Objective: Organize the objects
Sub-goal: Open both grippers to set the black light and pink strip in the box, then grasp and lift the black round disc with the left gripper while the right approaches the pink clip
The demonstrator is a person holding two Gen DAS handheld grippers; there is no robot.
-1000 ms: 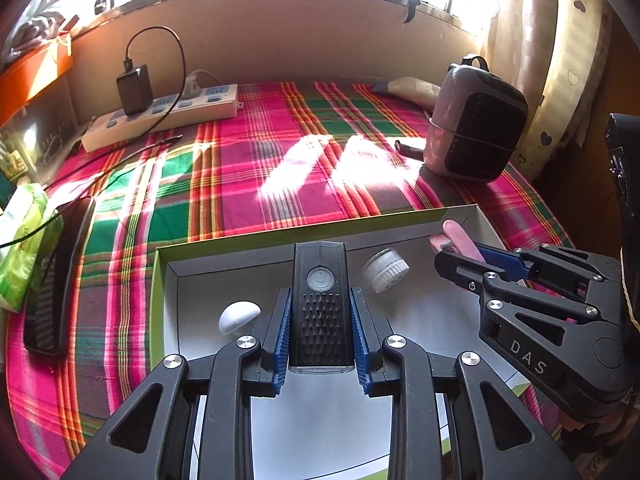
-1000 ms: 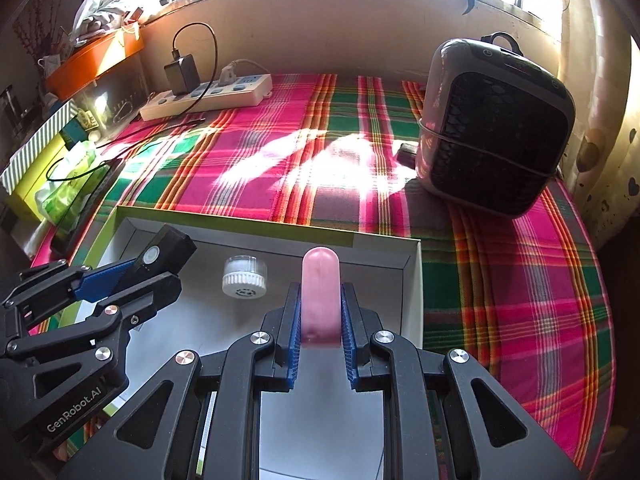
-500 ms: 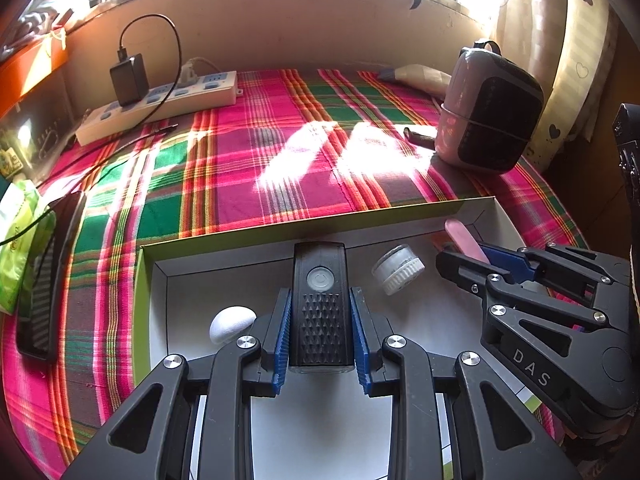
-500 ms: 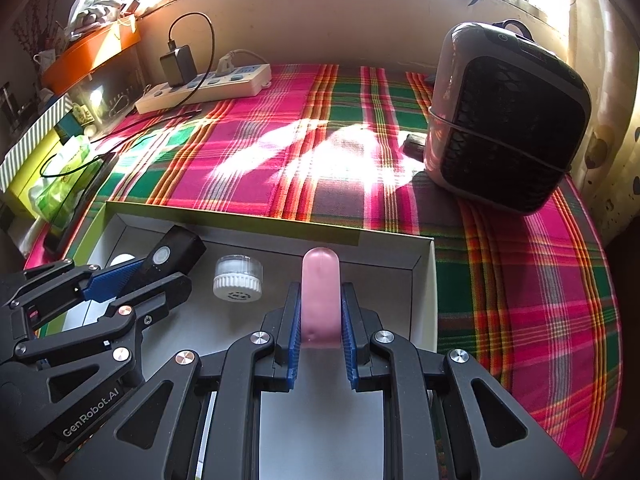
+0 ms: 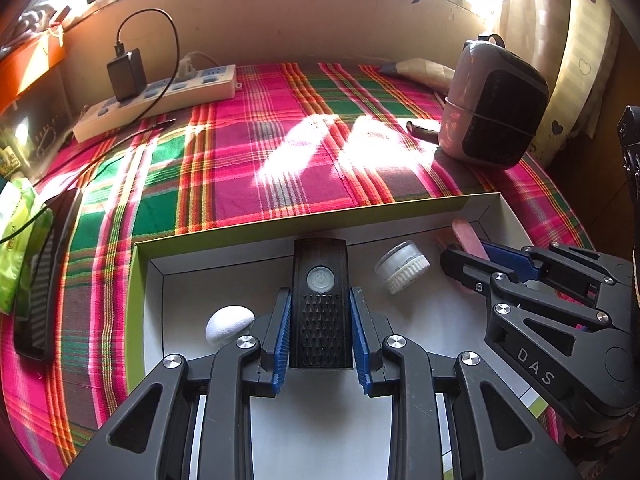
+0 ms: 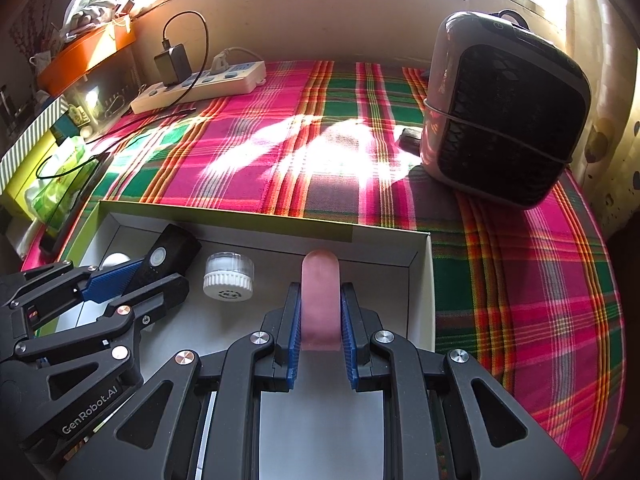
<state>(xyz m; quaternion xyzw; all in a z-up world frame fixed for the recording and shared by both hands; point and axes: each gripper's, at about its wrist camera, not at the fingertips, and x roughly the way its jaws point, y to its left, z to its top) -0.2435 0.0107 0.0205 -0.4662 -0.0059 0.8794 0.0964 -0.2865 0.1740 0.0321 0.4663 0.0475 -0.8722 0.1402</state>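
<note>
My left gripper (image 5: 320,312) is shut on a black device with a power button (image 5: 320,280), held over the open white box (image 5: 224,236). My right gripper (image 6: 320,312) is shut on a pink rounded tube (image 6: 320,292), also over the box (image 6: 420,280), near its right wall. A white ribbed jar (image 5: 402,266) lies in the box between the two grippers; it also shows in the right wrist view (image 6: 229,276). A white egg-shaped object (image 5: 229,323) lies in the box left of the left gripper. Each gripper shows in the other's view.
The box sits on a plaid cloth (image 5: 240,168). A small pink heater (image 6: 504,108) stands at the right with a dark small object (image 5: 422,130) beside it. A power strip with charger (image 5: 160,96) lies at the back left. A green pack and a dark flat item (image 5: 44,272) lie at the left.
Both grippers have moved forward slightly over the box while holding their objects; the box's far wall now sits closer to the fingertips.
</note>
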